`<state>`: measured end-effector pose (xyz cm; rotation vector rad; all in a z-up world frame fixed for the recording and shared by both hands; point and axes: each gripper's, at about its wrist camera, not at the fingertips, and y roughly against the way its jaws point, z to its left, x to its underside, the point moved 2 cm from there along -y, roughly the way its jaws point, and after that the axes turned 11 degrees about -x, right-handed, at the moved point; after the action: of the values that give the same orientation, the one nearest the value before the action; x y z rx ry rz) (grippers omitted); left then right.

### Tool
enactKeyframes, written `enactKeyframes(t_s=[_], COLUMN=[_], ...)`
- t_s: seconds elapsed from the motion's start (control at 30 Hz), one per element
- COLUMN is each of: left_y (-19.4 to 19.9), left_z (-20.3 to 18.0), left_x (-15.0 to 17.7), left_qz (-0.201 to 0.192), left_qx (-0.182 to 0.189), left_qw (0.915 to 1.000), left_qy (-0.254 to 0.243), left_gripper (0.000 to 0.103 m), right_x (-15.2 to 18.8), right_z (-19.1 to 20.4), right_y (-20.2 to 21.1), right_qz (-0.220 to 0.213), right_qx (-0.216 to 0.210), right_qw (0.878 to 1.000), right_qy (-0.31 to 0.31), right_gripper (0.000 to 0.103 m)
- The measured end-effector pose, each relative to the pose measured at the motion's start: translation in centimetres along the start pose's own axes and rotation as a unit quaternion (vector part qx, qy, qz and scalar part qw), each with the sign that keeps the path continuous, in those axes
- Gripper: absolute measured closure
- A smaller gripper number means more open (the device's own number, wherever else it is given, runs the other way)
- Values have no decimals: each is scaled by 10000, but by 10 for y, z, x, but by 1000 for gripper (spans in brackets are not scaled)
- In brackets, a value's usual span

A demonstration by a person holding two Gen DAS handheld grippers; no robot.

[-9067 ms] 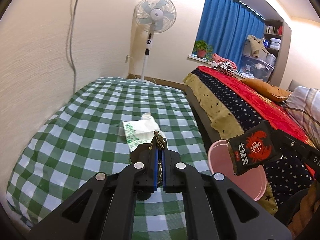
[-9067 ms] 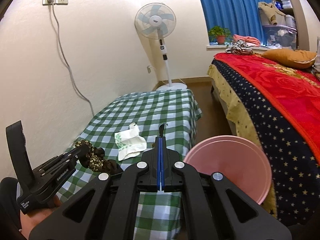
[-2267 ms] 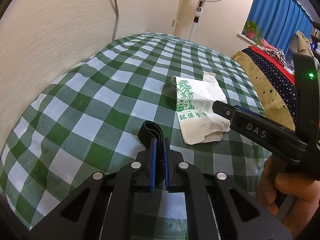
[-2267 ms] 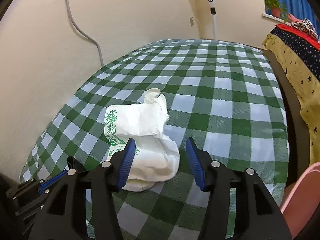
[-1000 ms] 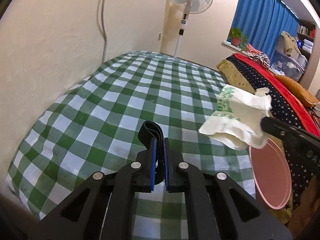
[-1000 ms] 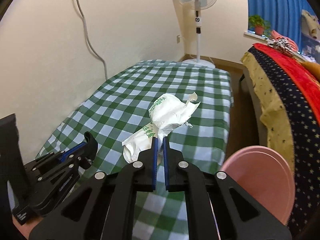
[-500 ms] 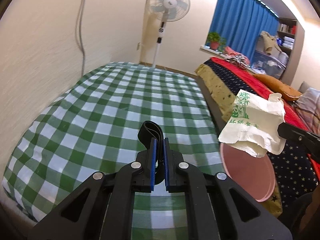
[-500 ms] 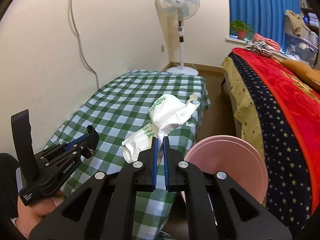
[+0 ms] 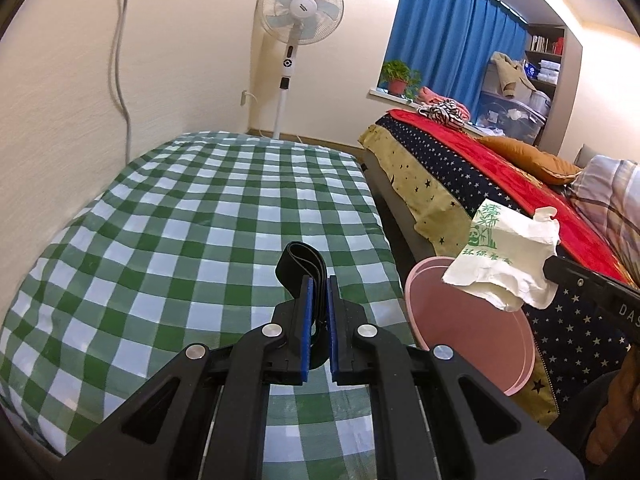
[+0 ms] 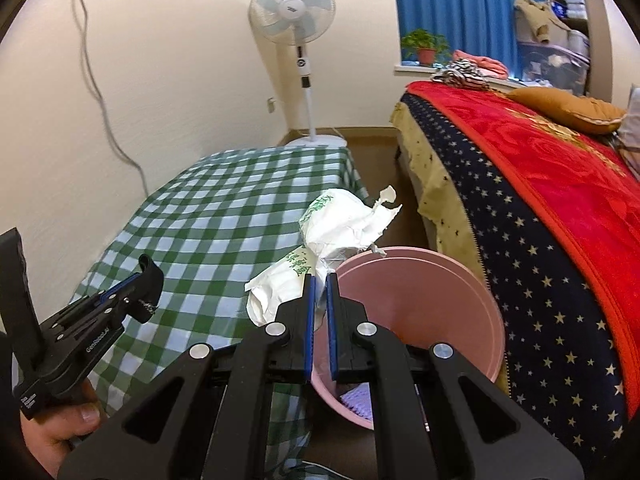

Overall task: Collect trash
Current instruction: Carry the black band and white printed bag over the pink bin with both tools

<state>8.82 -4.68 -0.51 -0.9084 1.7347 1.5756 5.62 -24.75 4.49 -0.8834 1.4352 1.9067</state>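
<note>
Right gripper (image 10: pixel 319 280) I keep clamped on the white paper bag (image 10: pixel 340 228) above the pink bin (image 10: pixel 460 280); left gripper (image 9: pixel 318 284) pinches a black band (image 9: pixel 302 266).

Beyond the jaws, the crumpled paper bag (image 10: pixel 344 236) hides part of the pink bin's (image 10: pixel 472 300) rim. The bin's contents, a purple patch below the jaws, are too obscured to identify.

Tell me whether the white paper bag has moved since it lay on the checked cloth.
Yes. The white paper bag, pinched in the right gripper, has left the checked cloth and now hangs at the rim of the pink bin.
</note>
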Motion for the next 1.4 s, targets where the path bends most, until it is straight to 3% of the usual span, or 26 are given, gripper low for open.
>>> enactKeyframes(t_s=[0.97, 1.4], left_y=[-34, -42], left_z=[-82, -112], left_x=[-3, 2], left_qz=[12, 62], left_qx=[595, 1029], left_qw=[9968, 9928], left_qy=[-529, -612], left_gripper=[96, 96], right_x=[0, 0], right_z=[-57, -70], right_y=[-2, 2], right_qz=[-127, -205], right_qx=[1059, 1427], right_qw=[9929, 9873], right_qy=[-532, -668], right_gripper=[97, 97])
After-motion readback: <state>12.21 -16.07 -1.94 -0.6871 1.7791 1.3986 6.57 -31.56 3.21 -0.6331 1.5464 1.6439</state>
